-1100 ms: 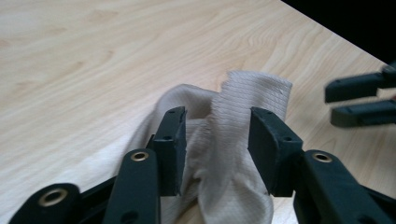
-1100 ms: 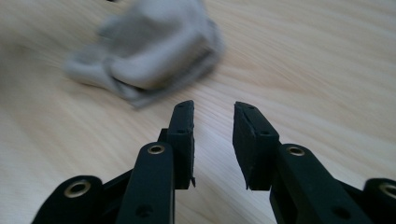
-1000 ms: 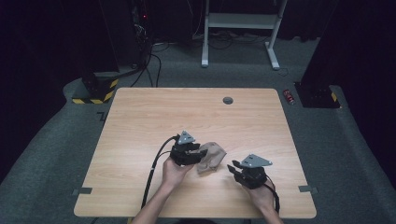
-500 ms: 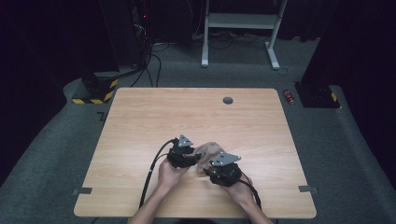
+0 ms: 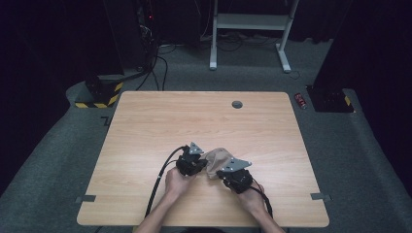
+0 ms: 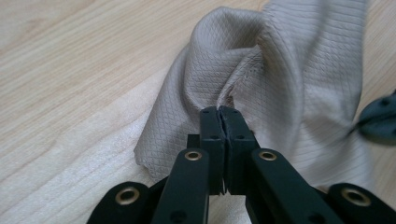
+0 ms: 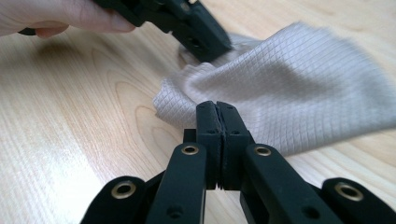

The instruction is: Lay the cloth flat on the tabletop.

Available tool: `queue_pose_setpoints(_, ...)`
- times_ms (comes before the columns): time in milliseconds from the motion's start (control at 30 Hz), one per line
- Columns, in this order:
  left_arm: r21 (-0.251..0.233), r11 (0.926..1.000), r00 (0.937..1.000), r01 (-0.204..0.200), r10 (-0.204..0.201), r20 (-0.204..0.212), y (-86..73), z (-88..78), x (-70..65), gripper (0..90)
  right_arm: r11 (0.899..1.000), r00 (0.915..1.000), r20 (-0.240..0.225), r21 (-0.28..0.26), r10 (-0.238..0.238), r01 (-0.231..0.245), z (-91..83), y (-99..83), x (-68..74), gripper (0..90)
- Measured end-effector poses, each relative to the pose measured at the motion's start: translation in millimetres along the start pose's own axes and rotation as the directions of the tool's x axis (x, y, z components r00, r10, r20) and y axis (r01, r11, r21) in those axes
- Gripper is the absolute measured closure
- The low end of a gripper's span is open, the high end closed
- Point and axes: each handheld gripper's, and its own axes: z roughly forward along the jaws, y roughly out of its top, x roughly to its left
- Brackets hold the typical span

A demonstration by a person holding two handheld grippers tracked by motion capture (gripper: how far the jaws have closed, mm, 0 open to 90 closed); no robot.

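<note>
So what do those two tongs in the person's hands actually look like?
Both tongs, left and right, are black, each topped by a grey three-cornered plate. Each has two flat black jaws on arms pinned with brass-ringed rivets, and trails a black cable. The forearms are bare, no sleeves.

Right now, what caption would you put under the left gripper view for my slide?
Left tongs shut on a bunched fold of the beige cloth lying on the wooden table.
</note>
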Motion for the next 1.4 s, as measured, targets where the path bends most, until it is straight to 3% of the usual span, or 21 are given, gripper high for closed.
queue_pose_setpoints(100, -0.033, 0.9994, 0.9999, 0.012, -0.012, 0.002, 0.9, -9.5, 2.3, 88.5, 0.999, 0.9995, 0.028, -0.036, 0.013, -0.012, -18.6, -3.1, -7.6, 88.9)
queue_pose_setpoints(267, -0.053, 0.9985, 0.9998, 0.012, -0.013, -0.012, -0.2, -19.2, 6.5, 88.6, 0.998, 0.997, 0.067, -0.055, 0.039, -0.035, -33.4, -9.1, -20.1, 88.9)
queue_pose_setpoints(300, -0.058, 0.9982, 0.9997, 0.015, -0.016, -0.018, -1.5, -23.7, 9.1, 88.5, 0.996, 0.9938, 0.089, -0.06, 0.066, -0.06, -40.2, -14.8, -29.1, 88.9)
queue_pose_setpoints(467, -0.042, 0.999, 0.9994, 0.015, -0.017, -0.03, -5.7, -26.0, 13.1, 88.4, 0.994, 0.9868, 0.121, -0.051, 0.107, -0.102, -44.3, -25.2, -42.1, 89.0)
queue_pose_setpoints(567, -0.03, 0.9994, 0.999, 0.018, -0.019, -0.042, -8.7, -22.3, 12.1, 87.3, 0.99, 0.9821, 0.127, -0.009, 0.139, -0.139, -38.0, -33.6, -47.9, 84.9)
queue_pose_setpoints(667, -0.045, 0.9988, 0.9992, 0.021, -0.023, -0.032, -8.4, -23.0, 10.0, 77.6, 0.99, 0.9817, 0.125, -0.034, 0.144, -0.14, -39.0, -33.2, -43.4, 73.6)
queue_pose_setpoints(800, -0.05, 0.9987, 0.9995, -0.012, 0.011, -0.03, -6.1, -24.9, 4.0, 69.0, 0.993, 0.9915, 0.095, -0.092, 0.089, -0.08, -44.9, -21.4, -25.9, 65.0)
queue_pose_setpoints(900, -0.032, 0.9993, 0.9995, -0.02, 0.019, -0.024, -5.3, -20.4, 0.5, 67.2, 0.998, 0.9969, 0.077, -0.059, 0.013, -0.008, -33.5, -11.3, -9.5, 60.7)
queue_pose_setpoints(933, -0.032, 0.9993, 0.9995, -0.02, 0.019, -0.024, -5.3, -20.4, 0.5, 67.1, 0.998, 0.9969, 0.077, -0.059, 0.013, -0.008, -33.5, -11.3, -9.5, 60.7)
queue_pose_setpoints(967, -0.017, 0.9996, 0.9995, -0.021, 0.02, -0.024, -5.0, -15.0, 0.0, 67.1, 1.0, 0.9979, 0.065, -0.012, -0.004, 0.005, -19.8, -8.4, -4.9, 59.3)
queue_pose_setpoints(1067, 0.013, 0.9993, 0.999, -0.036, 0.036, -0.028, -4.7, -6.7, -1.3, 69.0, 0.999, 0.9979, 0.064, 0.051, -0.004, 0.001, -0.6, -8.2, -5.6, 62.3)
queue_pose_setpoints(1167, 0.032, 0.9982, 0.9981, -0.051, 0.052, -0.034, -4.3, -1.7, -3.0, 76.0, 0.995, 0.9954, 0.095, 0.095, 0.009, -0.018, 9.7, -9.8, -11.1, 83.4)
queue_pose_setpoints(1333, 0.035, 0.9967, 0.9965, -0.073, 0.074, -0.038, -1.3, -1.3, -4.6, 85.6, 0.999, 0.9943, 0.105, 0.034, 0.019, -0.022, -4.8, -8.0, -14.8, 87.3)
queue_pose_setpoints(1400, 0.036, 0.9964, 0.9961, -0.077, 0.079, -0.04, -1.1, -1.6, -4.9, 88.5, 0.999, 0.9938, 0.102, -0.002, 0.043, -0.043, -14.5, -7.3, -19.3, 86.7)
